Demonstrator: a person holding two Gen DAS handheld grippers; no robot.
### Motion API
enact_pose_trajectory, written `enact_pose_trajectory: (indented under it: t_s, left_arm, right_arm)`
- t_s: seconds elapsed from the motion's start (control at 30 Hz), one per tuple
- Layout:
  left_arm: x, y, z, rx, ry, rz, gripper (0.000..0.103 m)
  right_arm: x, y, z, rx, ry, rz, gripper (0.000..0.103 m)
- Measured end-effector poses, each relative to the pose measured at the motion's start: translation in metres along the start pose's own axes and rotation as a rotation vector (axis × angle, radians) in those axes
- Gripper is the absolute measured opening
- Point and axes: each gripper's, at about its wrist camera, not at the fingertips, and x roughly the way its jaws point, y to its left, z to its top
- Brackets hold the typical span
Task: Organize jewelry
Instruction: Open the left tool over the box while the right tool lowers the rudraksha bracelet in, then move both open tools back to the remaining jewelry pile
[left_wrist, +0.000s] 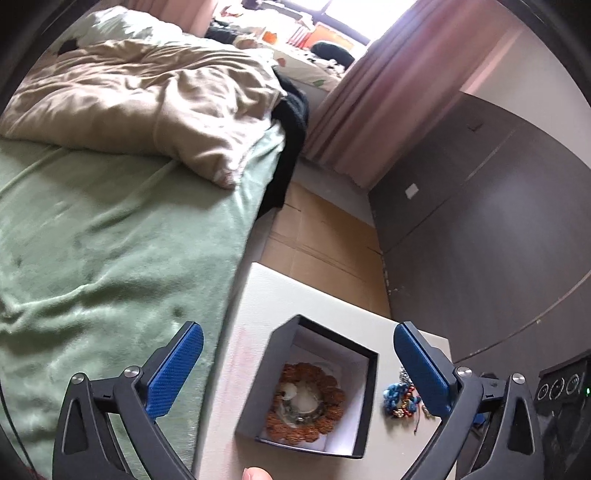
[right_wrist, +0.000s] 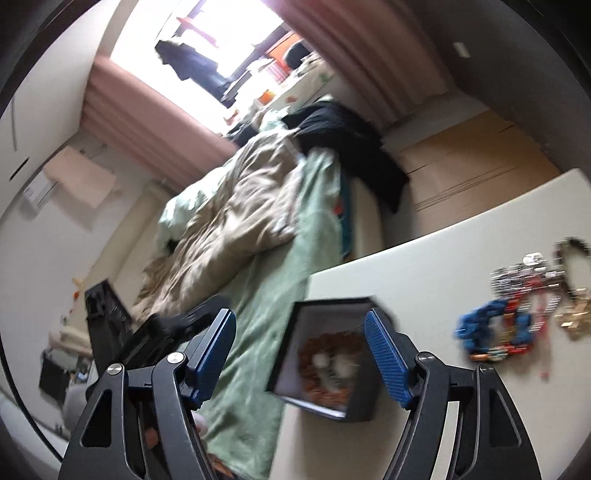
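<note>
On the white desk (left_wrist: 258, 295), beside the bed (left_wrist: 110, 240), an open black box (left_wrist: 364, 406) holds a brown beaded bracelet (left_wrist: 328, 413). Loose jewelry (left_wrist: 400, 400) lies just right of it. Both the left hand-held gripper (left_wrist: 297, 358) and right hand-held gripper (right_wrist: 301, 345) gape wide, holding nothing.

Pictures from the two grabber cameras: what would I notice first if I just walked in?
Probably the open black box on the white table, with a ring of brown beads lying inside. Beside it sits a bright heap of blue, red and gold jewelry. Behind spreads a green bed with a crumpled beige quilt.
</note>
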Motion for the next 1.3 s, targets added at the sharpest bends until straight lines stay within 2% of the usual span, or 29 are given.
enact_pose_trajectory:
  t_s: [0.2,0.27,0.3,0.33,0.57,0.7,0.8,0.97,1.1,1.17,1.23,1.27,1.3]
  left_arm:
    - [0.004,-0.025,-0.009,0.066,0.002,-0.058,0.103]
    - [0.005,-0.032,-0.013,0.087,0.005,-0.072,0.103]
    - [0.006,-0.038,-0.015,0.104,0.009,-0.083,0.103]
    - [0.007,-0.043,-0.017,0.118,0.012,-0.089,0.103]
    - [0.012,-0.072,-0.032,0.202,0.019,-0.132,0.103]
    - [0.019,-0.091,-0.043,0.259,0.045,-0.138,0.103]
    - [0.029,-0.104,-0.053,0.293,0.081,-0.103,0.103]
    - [0.038,-0.115,-0.063,0.335,0.096,-0.102,0.102]
    - [0.043,-0.127,-0.071,0.377,0.104,-0.114,0.093]
    - [0.047,-0.134,-0.076,0.411,0.115,-0.126,0.083]
    - [0.054,-0.142,-0.082,0.449,0.147,-0.137,0.068]
    - [0.06,-0.144,-0.086,0.465,0.174,-0.146,0.064]
    - [0.065,-0.146,-0.089,0.47,0.192,-0.15,0.057]
  right_arm:
    - [-0.045,-0.034,0.011,0.086,-0.056,-0.072,0.075]
    - [-0.057,-0.042,0.015,0.102,-0.086,-0.101,0.087]
    - [-0.065,-0.047,0.016,0.111,-0.104,-0.118,0.097]
    - [-0.072,-0.05,0.016,0.116,-0.118,-0.13,0.099]
    - [-0.097,-0.07,0.02,0.14,-0.133,-0.224,0.103]
    - [-0.104,-0.076,0.022,0.12,-0.127,-0.306,0.103]
    - [-0.107,-0.085,0.023,0.139,-0.106,-0.312,0.103]
    - [-0.104,-0.092,0.024,0.156,-0.061,-0.324,0.103]
    - [-0.101,-0.101,0.025,0.179,-0.037,-0.344,0.103]
    - [-0.099,-0.106,0.024,0.193,-0.023,-0.351,0.103]
    - [-0.095,-0.115,0.023,0.211,0.0,-0.369,0.103]
    - [-0.093,-0.117,0.023,0.216,0.01,-0.374,0.103]
    - [-0.09,-0.12,0.022,0.224,0.024,-0.378,0.098]
